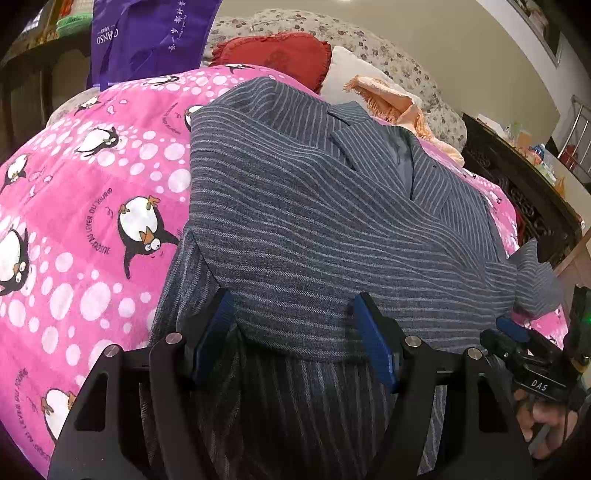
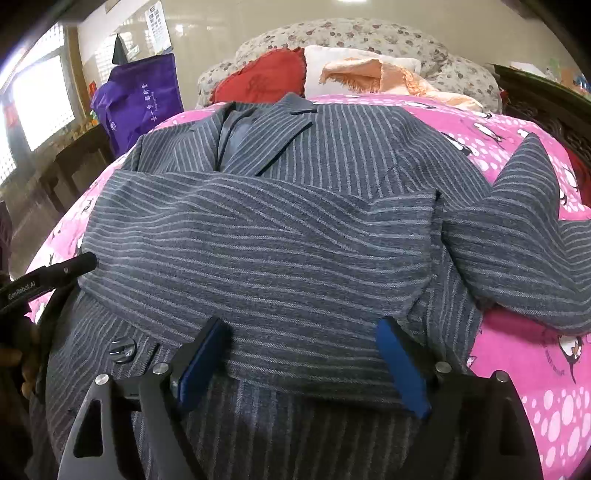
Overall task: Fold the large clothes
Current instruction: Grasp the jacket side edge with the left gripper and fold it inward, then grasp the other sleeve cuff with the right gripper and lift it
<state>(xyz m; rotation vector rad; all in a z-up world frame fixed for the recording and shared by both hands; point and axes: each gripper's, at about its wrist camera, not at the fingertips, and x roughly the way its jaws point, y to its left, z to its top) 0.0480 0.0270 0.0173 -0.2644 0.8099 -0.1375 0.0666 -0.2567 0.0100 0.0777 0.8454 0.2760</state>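
A grey pinstriped suit jacket (image 1: 314, 221) (image 2: 277, 240) lies front up on a pink penguin quilt (image 1: 92, 184) (image 2: 535, 369), collar away from me. One sleeve (image 2: 258, 229) is folded across the chest. The other sleeve (image 2: 524, 221) trails off to the right over the quilt. My left gripper (image 1: 291, 314) is open just above the near edge of the folded sleeve, its blue pads clear of the cloth. My right gripper (image 2: 301, 332) is open over the same edge, further right. It also shows at the right of the left wrist view (image 1: 517, 339), with a hand behind it.
At the bed's head lie a red cushion (image 1: 280, 51), a white pillow, an orange towel (image 1: 388, 99) and floral bedding (image 2: 351, 33). A purple bag (image 1: 147, 33) stands at the back left. A dark carved bed frame (image 1: 517, 184) runs along the right side.
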